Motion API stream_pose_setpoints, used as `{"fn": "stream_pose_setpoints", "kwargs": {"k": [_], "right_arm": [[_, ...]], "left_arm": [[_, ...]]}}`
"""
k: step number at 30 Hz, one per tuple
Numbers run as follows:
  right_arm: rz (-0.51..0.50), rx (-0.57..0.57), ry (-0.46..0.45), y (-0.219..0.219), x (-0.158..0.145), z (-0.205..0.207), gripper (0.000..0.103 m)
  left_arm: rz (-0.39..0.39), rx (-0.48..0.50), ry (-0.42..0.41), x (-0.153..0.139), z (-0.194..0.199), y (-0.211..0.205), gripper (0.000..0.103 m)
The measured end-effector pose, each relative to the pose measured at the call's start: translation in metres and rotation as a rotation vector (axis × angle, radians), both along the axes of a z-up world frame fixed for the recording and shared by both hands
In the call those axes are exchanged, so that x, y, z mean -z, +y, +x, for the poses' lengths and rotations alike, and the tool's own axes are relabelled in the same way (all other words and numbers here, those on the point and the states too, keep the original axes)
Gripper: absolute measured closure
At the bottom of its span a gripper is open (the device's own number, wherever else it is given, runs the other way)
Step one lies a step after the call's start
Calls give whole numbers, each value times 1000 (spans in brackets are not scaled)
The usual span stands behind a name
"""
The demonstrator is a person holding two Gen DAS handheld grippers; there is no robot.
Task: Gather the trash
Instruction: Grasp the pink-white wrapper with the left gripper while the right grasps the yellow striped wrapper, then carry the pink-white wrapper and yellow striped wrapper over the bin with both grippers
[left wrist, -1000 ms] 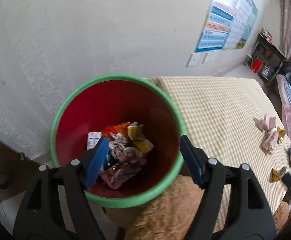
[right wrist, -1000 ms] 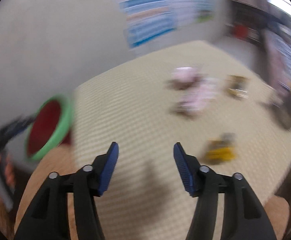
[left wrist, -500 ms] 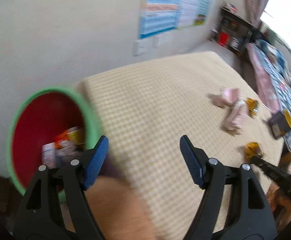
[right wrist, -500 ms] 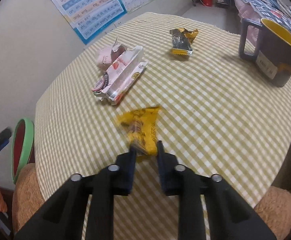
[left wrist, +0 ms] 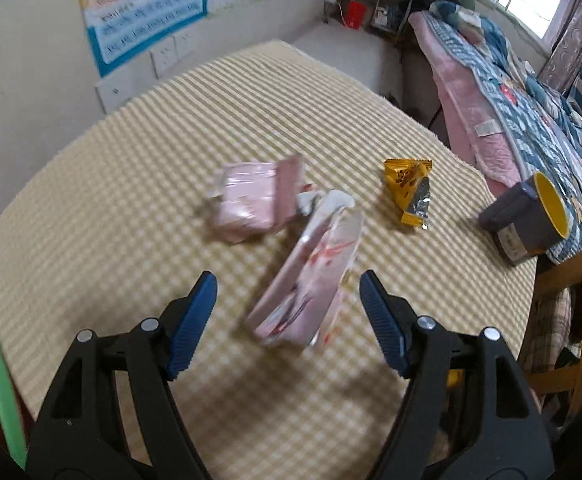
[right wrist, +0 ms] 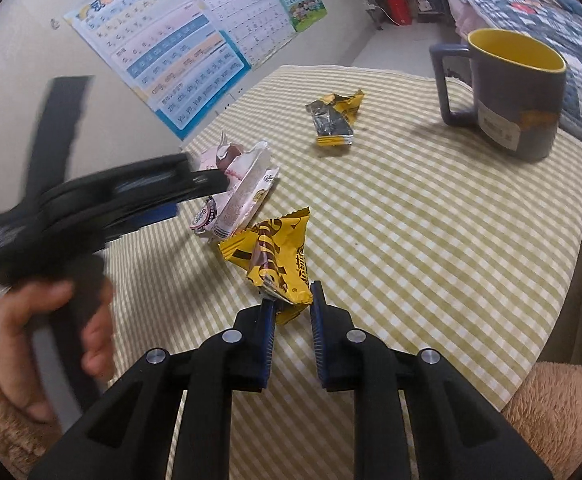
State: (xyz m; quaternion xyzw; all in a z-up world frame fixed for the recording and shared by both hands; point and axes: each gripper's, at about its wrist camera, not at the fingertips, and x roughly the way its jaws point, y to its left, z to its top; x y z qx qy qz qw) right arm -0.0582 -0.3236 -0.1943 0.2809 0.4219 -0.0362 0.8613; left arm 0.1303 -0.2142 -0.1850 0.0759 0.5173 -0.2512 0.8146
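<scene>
My right gripper (right wrist: 291,312) pinches the light, crinkly yellow wrapper (right wrist: 275,256) by its corner; my left gripper (left wrist: 289,312) gapes above the flimsy pink wrapper (left wrist: 311,276).

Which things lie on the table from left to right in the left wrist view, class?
Pink packet → long pink wrapper → yellow wrapper → mug.
</scene>
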Motion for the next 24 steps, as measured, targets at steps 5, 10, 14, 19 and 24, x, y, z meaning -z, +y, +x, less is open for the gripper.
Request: {"fn": "stream_pose_setpoints", "kwargs": {"k": [5,10,14,19,24], "right_arm": [[6,-11,-7,0,-2,-2,86],[16,-18,-1,0,1,3,86],[2,-27,-5,3,0,5,86],[-35,-56,4,13,1,8,86],[-84,-74,16,22,0,11,86]], "left_arm": [[0,-21,114,23,11,-1,58],[10,-59,-5,-6,-13,30,74],[-16,-90,-101,-41,-38,71,75],[-43,-145,-170,-71,-57,114,75],[-51,-175,-226,-88,-76,148,75]]}}
